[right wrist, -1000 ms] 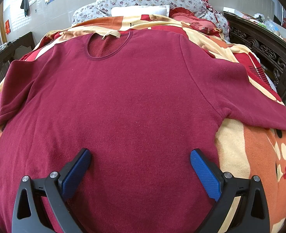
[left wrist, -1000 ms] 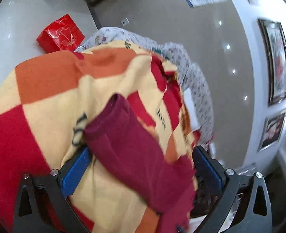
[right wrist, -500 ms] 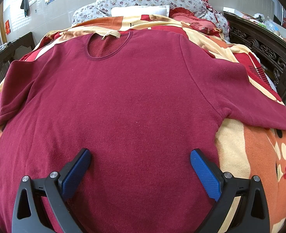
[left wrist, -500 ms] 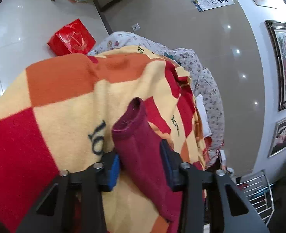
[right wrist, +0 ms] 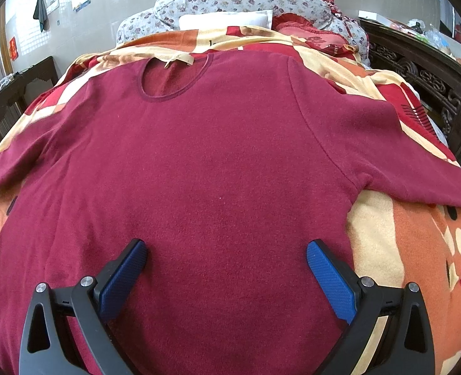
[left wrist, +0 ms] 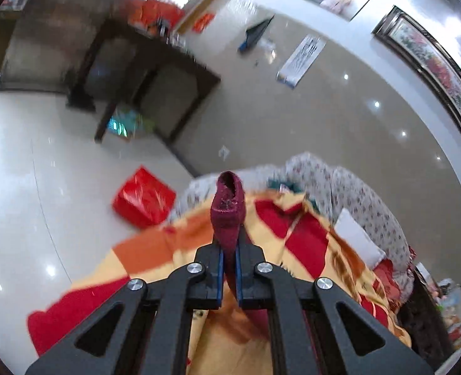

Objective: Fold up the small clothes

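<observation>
Checked blanket (right wrist: 418,250) covering the bed, with a maroon sweater (right wrist: 218,168) spread flat upon it. Right gripper (right wrist: 227,268), fingers spread wide, poised over the sweater's lower body. Left gripper (left wrist: 228,265), fingers just closed, pinching the sleeve cuff (left wrist: 227,206) raised above the blanket.

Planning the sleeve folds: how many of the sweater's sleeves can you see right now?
2. The left sleeve has its cuff pinched in the left gripper, lifted off the blanket. The right sleeve lies flat on the blanket.
</observation>
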The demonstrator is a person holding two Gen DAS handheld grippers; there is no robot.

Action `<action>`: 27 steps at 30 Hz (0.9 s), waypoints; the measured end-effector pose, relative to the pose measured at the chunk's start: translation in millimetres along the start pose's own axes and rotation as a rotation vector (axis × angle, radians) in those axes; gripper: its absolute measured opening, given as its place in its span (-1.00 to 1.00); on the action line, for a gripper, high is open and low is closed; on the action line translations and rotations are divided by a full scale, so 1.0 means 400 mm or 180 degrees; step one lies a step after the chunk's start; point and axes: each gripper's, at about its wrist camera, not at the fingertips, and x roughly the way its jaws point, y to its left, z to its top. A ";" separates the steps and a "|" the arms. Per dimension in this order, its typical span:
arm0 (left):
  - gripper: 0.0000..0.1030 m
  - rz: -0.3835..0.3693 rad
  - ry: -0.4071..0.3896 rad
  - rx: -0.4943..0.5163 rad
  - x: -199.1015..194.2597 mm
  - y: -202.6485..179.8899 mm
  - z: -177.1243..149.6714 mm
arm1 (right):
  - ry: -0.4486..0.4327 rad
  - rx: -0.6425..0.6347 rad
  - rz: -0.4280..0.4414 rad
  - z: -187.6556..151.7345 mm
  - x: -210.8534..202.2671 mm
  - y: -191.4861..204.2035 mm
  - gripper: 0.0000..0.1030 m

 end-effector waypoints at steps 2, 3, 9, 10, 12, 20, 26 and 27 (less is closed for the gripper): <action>-0.90 -0.0055 -0.0010 0.0108 -0.005 -0.033 -0.001 | -0.0006 -0.0004 -0.0004 0.001 0.000 0.001 1.00; -0.90 -0.0121 0.0034 0.0148 -0.002 -0.056 -0.009 | -0.0009 -0.0001 -0.0001 0.001 -0.001 0.000 1.00; -0.90 -0.0935 0.0475 0.0803 0.037 -0.304 -0.149 | -0.0129 0.0155 0.0060 -0.003 -0.019 -0.024 1.00; -0.90 -0.1104 0.0580 0.0906 0.045 -0.355 -0.183 | -0.0153 0.0200 0.0083 -0.003 -0.022 -0.030 1.00; -0.90 -0.1380 0.0743 0.1137 0.057 -0.474 -0.271 | -0.0185 0.0263 0.0090 -0.003 -0.026 -0.038 1.00; -0.90 -0.1995 0.1374 0.1721 0.090 -0.824 -0.628 | -0.0277 0.0600 0.0112 -0.009 -0.037 -0.079 0.99; -0.90 -0.2047 0.1705 0.1933 0.107 -0.910 -0.797 | -0.0419 0.1094 -0.0214 -0.032 -0.084 -0.138 1.00; -0.90 -0.2043 0.1743 0.1921 0.114 -0.914 -0.808 | -0.0504 0.1296 -0.0213 -0.043 -0.103 -0.166 1.00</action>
